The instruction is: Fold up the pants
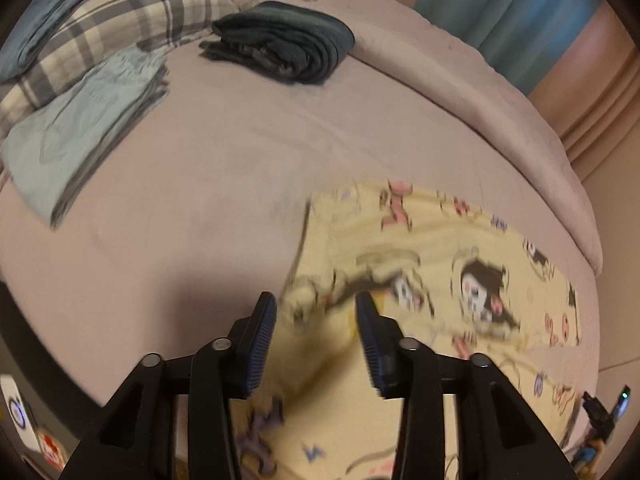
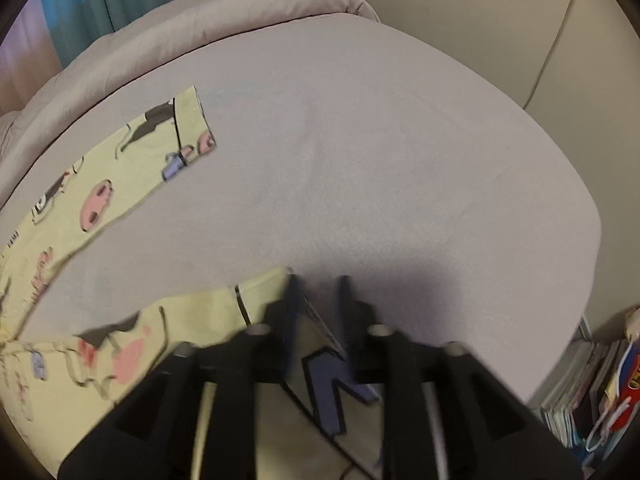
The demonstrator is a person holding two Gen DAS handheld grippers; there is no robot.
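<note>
1. Left gripper [image 1: 316, 300], lower centre, stands released above the blurred yellow pants [image 1: 440, 264] lying on the bed [image 1: 200, 184].
2. Right gripper [image 2: 318, 280] stands parted; the pant-leg hem lies between its jaws, grip unclear.
3. Folded clothes [image 1: 72, 136] sit upper left.

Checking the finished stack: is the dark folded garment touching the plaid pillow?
Apart. The left wrist view shows a bare strip of bedsheet between the dark folded garment and the plaid pillow.
</note>
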